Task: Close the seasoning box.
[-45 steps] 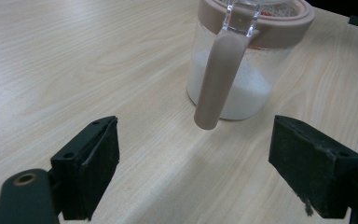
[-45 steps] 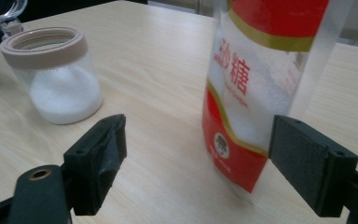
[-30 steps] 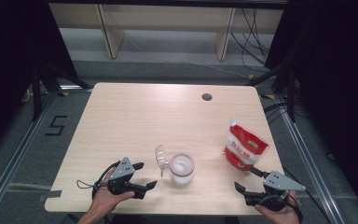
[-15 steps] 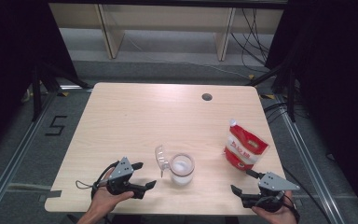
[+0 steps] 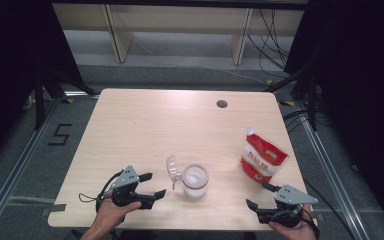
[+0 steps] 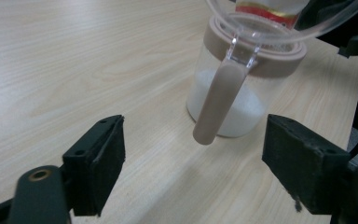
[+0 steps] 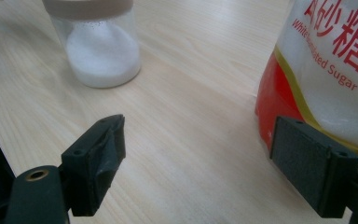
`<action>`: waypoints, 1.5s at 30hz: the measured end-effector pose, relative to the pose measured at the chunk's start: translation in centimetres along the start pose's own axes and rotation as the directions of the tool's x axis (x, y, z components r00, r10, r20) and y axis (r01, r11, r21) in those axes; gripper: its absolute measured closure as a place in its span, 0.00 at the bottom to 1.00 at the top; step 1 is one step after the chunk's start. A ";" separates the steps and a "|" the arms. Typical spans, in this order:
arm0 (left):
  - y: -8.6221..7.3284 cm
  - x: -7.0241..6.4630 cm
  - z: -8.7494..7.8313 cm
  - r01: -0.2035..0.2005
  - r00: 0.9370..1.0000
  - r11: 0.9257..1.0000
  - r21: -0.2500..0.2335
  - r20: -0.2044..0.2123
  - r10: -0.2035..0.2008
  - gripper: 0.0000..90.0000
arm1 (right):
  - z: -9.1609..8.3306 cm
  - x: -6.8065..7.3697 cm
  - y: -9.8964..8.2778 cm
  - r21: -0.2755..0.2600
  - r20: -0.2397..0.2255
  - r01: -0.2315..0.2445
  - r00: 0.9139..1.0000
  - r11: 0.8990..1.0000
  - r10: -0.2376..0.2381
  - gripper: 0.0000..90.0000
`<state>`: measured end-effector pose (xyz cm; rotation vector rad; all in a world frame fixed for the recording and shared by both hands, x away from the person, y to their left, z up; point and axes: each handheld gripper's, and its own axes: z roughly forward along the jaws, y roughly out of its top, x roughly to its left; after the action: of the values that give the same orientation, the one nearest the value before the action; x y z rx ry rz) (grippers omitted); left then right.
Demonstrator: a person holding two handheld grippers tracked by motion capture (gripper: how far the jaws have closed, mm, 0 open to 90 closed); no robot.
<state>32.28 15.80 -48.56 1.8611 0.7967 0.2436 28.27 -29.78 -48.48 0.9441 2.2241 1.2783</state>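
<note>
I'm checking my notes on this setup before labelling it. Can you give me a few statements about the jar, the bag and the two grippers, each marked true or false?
1. The jar holds a white powder in its lower part. True.
2. The jar's lid is closed down flat. False: it is flipped open and stands up at the jar's side.
3. The sugar bag lies flat on the table. False: it stands upright, spout at the top.
4. The left gripper has its fingers apart with nothing pressed between them. True.
5. The right gripper is clamped on the bag. False: its fingers are open and the bag stands beyond them.
</note>
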 end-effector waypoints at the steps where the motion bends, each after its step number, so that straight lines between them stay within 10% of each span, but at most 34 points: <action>1: 0.1 -0.1 0.0 0.001 1.000 1.000 -0.008 -0.003 -0.001 0.25 | 0.0 0.0 0.0 -0.001 0.000 0.007 1.000 1.000 -0.007 0.21; 8: 1.0 -0.6 -0.5 0.019 1.000 0.998 -0.060 0.015 -0.018 0.44 | 0.0 -0.2 -0.1 0.001 0.017 0.014 1.000 1.000 -0.014 0.21; 23: 2.5 -1.5 -1.0 -0.084 0.996 0.992 -0.098 0.025 0.087 0.95 | 0.1 0.1 -0.2 0.004 0.026 0.015 1.000 1.000 -0.015 0.21; 45: 3.7 -2.2 -0.2 -0.112 0.993 0.989 -0.097 0.037 0.116 0.99 | 0.2 0.1 -0.2 0.002 0.015 0.013 1.000 1.000 -0.013 0.22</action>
<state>32.06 13.77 -44.79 1.8188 0.6397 0.3084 28.24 -29.66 -48.72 0.9352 2.2163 1.2597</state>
